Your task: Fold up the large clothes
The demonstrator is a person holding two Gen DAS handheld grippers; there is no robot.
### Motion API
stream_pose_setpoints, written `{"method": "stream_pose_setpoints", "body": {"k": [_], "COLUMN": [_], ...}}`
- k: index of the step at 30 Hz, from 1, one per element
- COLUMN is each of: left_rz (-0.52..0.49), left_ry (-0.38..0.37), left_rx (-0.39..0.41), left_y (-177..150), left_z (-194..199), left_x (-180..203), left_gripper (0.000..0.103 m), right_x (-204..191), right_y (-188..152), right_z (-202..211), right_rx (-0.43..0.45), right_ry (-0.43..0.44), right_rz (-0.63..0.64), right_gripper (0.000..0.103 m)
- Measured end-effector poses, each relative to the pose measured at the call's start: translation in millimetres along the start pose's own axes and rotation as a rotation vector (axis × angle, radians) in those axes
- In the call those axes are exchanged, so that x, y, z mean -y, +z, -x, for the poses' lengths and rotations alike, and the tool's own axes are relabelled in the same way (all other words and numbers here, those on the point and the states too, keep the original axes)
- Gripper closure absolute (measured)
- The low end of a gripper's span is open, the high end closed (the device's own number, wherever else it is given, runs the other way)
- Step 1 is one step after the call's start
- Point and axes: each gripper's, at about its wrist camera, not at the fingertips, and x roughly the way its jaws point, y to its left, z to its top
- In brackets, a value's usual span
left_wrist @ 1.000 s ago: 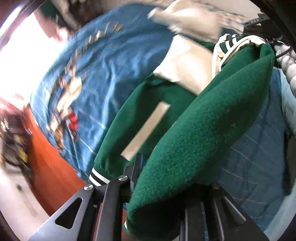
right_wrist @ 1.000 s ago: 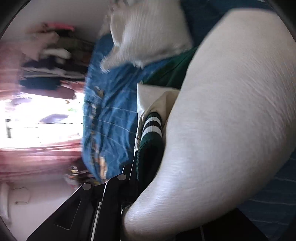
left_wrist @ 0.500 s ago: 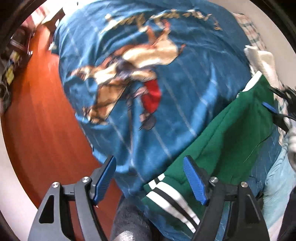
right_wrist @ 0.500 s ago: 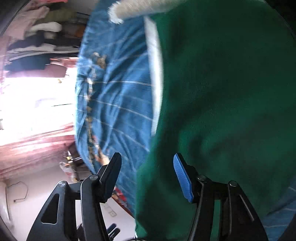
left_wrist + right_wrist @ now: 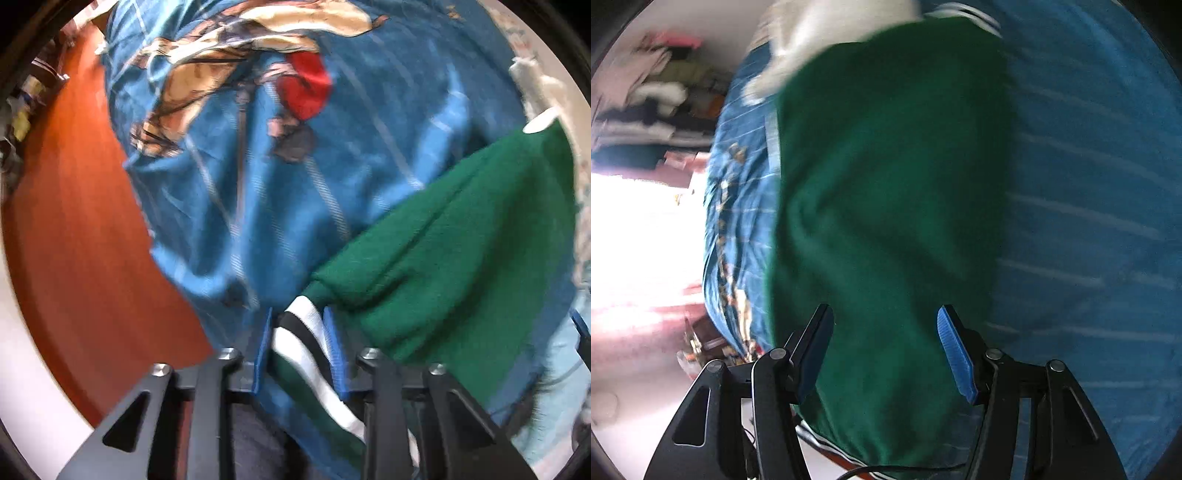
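A green jacket (image 5: 461, 236) with white sleeves lies on a bed covered by a blue printed bedspread (image 5: 258, 184). My left gripper (image 5: 297, 317) points straight down at the bed's edge. Its jaws are closing, and the blue pads press on the jacket's black-and-white striped hem band (image 5: 306, 343). In the right wrist view the green jacket (image 5: 886, 166) fills the middle, with a white sleeve (image 5: 831, 33) at its far end. My right gripper (image 5: 885, 314) hovers over the green cloth, its jaws opening. The cloth lies under the gap and the pads do not touch it.
A reddish-brown floor (image 5: 74, 240) runs along the bed's left edge. The bedspread (image 5: 1089, 184) stretches out beside the jacket on the right. A rack of clothes (image 5: 653, 103) and a bright window (image 5: 639, 240) are beyond the bed. White cloth (image 5: 532, 85) lies at the far right.
My left gripper let go of the green cloth, opened, sank to the striped hem and closed on it. My right gripper released the sleeve cuff, opened and shifted over the jacket's green body.
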Motion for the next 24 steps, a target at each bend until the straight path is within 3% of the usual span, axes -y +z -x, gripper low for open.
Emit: {"method": "stream_pose_setpoints", "body": {"k": [2,8,12,13,16,17,19,21,24], "left_rz": [0.034,0.016,0.047,0.070,0.127,0.144,0.140,0.092,0.045], "left_ry": [-0.016,-0.072,-0.110,-0.121,-0.080,-0.069,-0.061,-0.020,0.029], "left_rx": [-0.030,-0.060,-0.050,-0.053,-0.056,-0.050,-0.047,-0.033,-0.001], "left_y": [8,12,4,4,-1,-1,-2,-1,1], "left_z": [-7,2,3,1,-4,-3,-2,3,16], "left_x": [-6,-16,-39,-44,-62,-65,-68,-63,-46], "left_gripper": [0.079,0.077,0.074,0.072,0.046,0.044,0.044,0.044,0.037], "right_x": [26,78,85,83,72,71,72,65,77], "right_y": [15,100,159,170,189,190,188,179,158], "right_z": [-15,-51,-89,-102,-120,-122,-124,-124,-94], "right_rx": [0.028,0.112,0.101,0.085,0.102,0.111,0.129,0.161,0.236], "right_ry": [0.015,0.154,0.286,0.304,0.350,0.377,0.416,0.427,0.440], "right_rz": [-0.035,-0.062,-0.066,-0.060,0.002,-0.003,-0.021,-0.049,-0.124], "right_gripper": [0.028,0.027,0.027,0.026,0.027,0.029,0.066,0.079,0.084]}}
